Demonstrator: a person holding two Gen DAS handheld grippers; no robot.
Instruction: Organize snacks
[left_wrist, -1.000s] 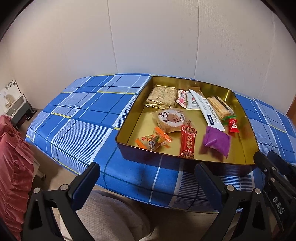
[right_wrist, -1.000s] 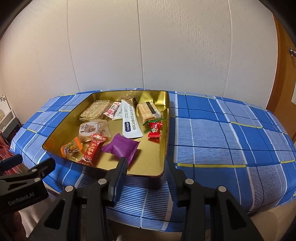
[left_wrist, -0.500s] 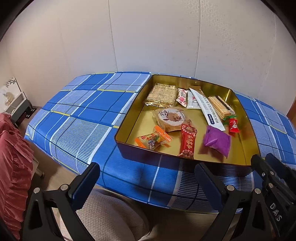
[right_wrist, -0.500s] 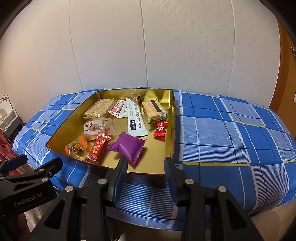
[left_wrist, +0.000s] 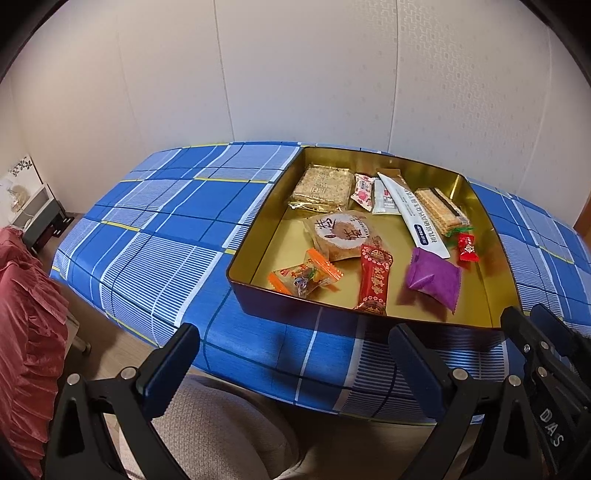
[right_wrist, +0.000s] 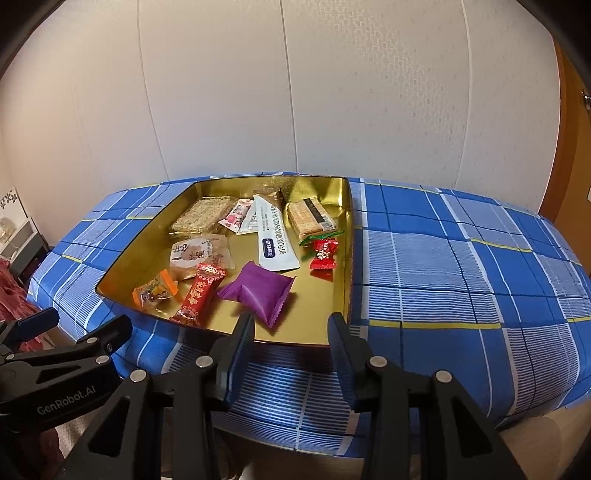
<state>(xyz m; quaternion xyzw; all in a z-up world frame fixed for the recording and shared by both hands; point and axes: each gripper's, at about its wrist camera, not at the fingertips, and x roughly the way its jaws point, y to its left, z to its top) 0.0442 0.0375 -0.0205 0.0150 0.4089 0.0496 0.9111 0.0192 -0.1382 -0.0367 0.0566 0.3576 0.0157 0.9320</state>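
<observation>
Snacks sit loose in a gold tin (right_wrist: 343, 258) on the table (right_wrist: 461, 266) w/ blue plaid cloth. Purple packet (right_wrist: 258, 291) lies near the tin's front edge, red wrapper (right_wrist: 201, 291) & orange candy (right_wrist: 153, 291) to its left, white sachet (right_wrist: 275, 240) & small red candy (right_wrist: 323, 254) behind. Crackers (left_wrist: 321, 186) at the back. Right gripper (right_wrist: 291, 328) hangs just in front of the tin, jaws spread, holding nothing. Left gripper (left_wrist: 293, 347) also spread wide, empty, short of the table edge.
</observation>
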